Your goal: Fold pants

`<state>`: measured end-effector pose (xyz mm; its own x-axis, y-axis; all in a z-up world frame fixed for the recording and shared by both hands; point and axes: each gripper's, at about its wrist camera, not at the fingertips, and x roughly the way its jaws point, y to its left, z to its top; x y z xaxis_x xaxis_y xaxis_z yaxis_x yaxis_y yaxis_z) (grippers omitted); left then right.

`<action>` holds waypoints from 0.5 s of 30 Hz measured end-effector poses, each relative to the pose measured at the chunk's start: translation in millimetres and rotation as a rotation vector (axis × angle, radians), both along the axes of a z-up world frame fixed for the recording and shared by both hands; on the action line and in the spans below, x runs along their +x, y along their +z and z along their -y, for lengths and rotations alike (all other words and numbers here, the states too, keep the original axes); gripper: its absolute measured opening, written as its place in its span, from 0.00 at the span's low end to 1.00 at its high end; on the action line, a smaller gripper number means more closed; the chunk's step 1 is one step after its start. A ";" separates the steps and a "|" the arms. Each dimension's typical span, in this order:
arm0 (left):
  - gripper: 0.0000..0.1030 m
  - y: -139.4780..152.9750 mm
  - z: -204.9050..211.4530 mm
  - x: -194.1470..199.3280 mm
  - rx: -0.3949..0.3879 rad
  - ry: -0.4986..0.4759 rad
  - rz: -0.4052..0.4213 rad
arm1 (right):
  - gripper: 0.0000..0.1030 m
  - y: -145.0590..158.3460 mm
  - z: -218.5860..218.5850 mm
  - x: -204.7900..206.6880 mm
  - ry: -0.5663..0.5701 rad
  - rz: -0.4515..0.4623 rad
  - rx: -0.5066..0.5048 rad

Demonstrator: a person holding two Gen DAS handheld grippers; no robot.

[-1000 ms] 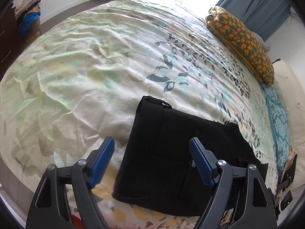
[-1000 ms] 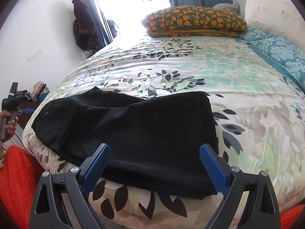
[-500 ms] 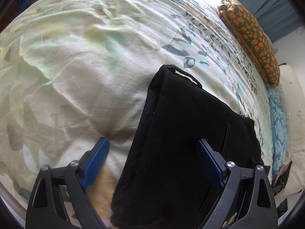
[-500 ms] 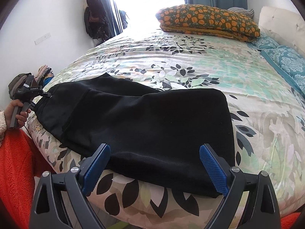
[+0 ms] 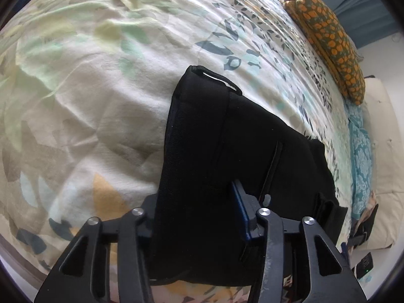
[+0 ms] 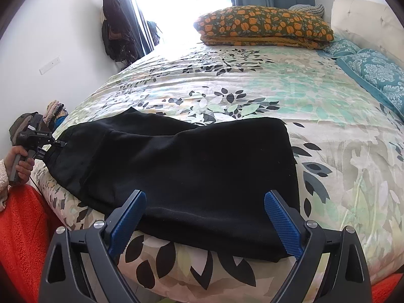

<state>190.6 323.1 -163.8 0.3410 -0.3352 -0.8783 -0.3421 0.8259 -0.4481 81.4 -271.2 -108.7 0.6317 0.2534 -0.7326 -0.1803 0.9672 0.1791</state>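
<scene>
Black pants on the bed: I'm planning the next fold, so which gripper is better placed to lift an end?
Left. The left gripper has just closed on the black pants at one end; the right gripper hovers open at their near edge.

We see the pants [image 6: 192, 166] lying across the near edge of the bed [image 6: 252, 85], their waist end to our left at the left gripper [image 6: 38, 139], with the stacked pillows [image 6: 262, 26] behind them at the far side.

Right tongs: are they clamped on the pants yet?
No: the right tongs stand wide open over the black pants, pads clear of the cloth.
</scene>
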 end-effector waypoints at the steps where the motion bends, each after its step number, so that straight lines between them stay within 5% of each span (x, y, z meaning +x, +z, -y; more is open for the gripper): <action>1: 0.25 4.3 -1.6 -2.1 0.004 0.018 0.005 | 0.92 0.5 0.3 0.7 -0.002 0.002 0.004; 8: 0.15 71.5 25.4 -24.5 -0.028 0.057 0.140 | 0.92 7.4 2.5 -0.1 -0.003 0.029 0.024; 15: 0.14 147.5 115.2 -35.5 -0.103 -0.105 0.283 | 0.92 12.0 14.3 0.8 -0.037 0.040 0.080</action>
